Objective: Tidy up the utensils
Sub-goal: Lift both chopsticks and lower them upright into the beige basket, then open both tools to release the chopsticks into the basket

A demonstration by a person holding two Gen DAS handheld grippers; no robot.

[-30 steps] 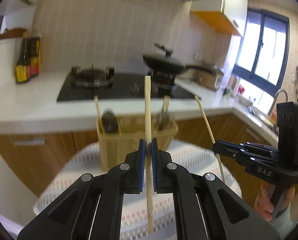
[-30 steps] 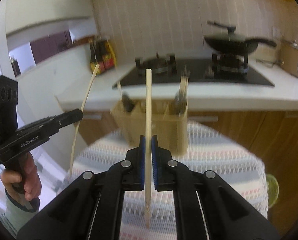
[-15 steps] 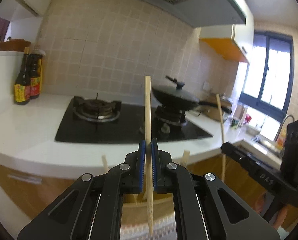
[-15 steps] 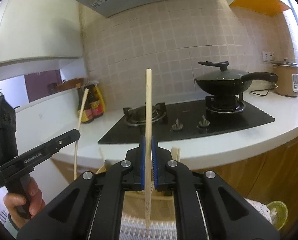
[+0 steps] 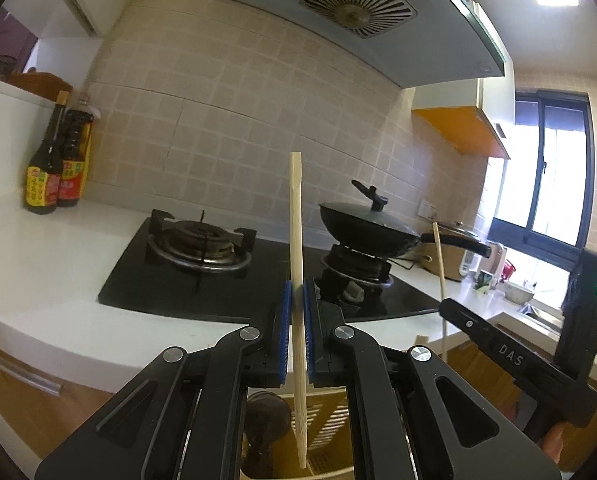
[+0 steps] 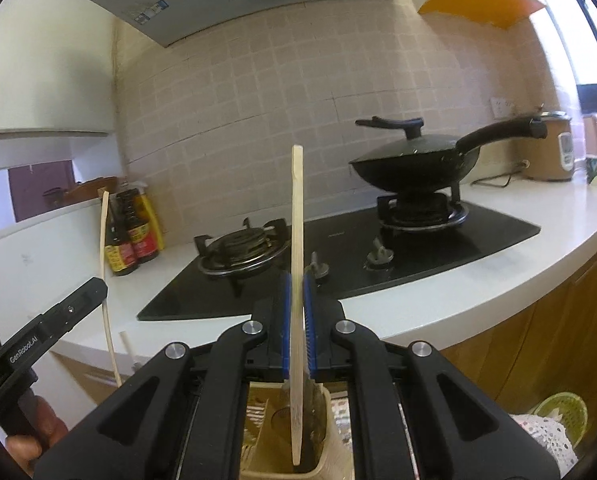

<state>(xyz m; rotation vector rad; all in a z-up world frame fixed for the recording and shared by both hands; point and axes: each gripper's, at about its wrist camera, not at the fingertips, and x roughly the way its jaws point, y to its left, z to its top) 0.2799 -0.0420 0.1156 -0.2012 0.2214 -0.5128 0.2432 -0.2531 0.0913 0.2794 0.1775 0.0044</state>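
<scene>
Gripping one chopstick (image 5: 296, 240) each, both tools face the white counter (image 5: 58, 256) and stove (image 5: 202, 248).

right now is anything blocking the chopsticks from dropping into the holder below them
Nothing visible: each pale wooden chopstick hangs upright with its tip over the tan slatted utensil holder, beside the dark utensils already inside.

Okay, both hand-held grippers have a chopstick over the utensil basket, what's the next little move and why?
Probably lower both straight down. The left hand-held gripper and right hand-held gripper are each shut on an upright chopstick, whose lower tips hang over or just inside the basket compartments, so lowering before release should seat them.
</scene>
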